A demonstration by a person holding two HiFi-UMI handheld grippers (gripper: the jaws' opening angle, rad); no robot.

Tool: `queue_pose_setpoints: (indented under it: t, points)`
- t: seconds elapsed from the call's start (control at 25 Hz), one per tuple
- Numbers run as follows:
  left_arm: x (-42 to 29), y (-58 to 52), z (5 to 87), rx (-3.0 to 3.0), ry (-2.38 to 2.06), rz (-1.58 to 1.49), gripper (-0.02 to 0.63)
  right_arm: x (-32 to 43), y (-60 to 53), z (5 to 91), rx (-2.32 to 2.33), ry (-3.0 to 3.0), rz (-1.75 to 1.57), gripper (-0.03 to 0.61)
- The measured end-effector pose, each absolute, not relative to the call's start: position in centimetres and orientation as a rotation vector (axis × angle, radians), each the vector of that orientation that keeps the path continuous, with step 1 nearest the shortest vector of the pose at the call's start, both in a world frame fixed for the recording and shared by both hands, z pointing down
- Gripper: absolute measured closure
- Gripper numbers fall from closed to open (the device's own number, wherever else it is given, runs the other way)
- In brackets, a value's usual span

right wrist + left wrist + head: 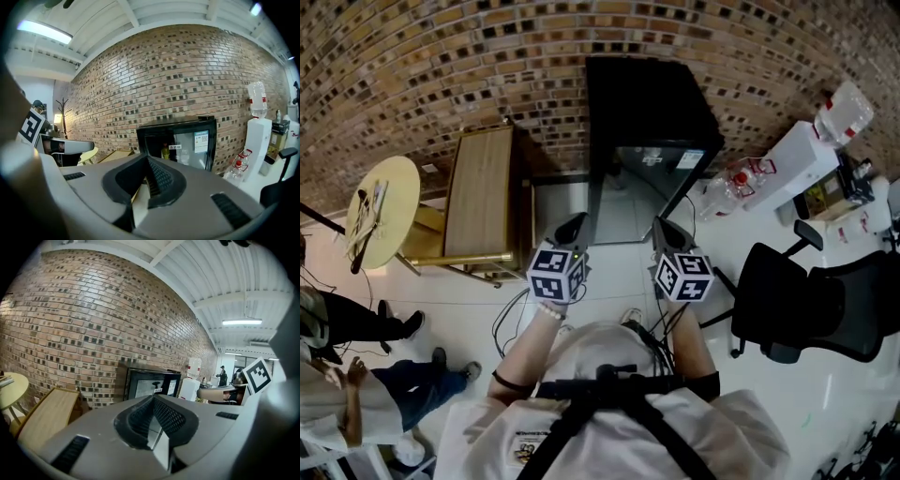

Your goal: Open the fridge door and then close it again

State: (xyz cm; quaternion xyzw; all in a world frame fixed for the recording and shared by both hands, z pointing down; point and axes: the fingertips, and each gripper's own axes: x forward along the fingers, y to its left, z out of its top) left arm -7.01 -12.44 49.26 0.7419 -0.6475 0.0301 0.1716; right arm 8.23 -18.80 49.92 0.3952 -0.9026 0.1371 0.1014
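Fridge [649, 112]: black, glass-fronted, upper centre of frame against the brick wall, straight ahead of both claws and well apart from them. Left claw [572, 228], right claw [667, 232]: both closed, empty; right looks nearer the door.

One black glass-door fridge [649, 141] at upper centre; two grey grippers mid-frame, the left gripper [573, 228] and the right gripper [667, 231]; one round yellow table [389, 208] at left; one light wooden cabinet [478, 192] beside it; one black office chair [806, 300] at right; one white water dispenser [802, 164] at upper right.
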Motion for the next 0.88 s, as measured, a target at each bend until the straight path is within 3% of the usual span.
queue_pose_setpoints:
  t: [0.88]
  points:
    - [-7.89, -12.13, 49.33, 2.051, -1.878, 0.075, 0.614, 7.97, -19.09, 50.56, 1.138, -2.632, 0.348, 0.557]
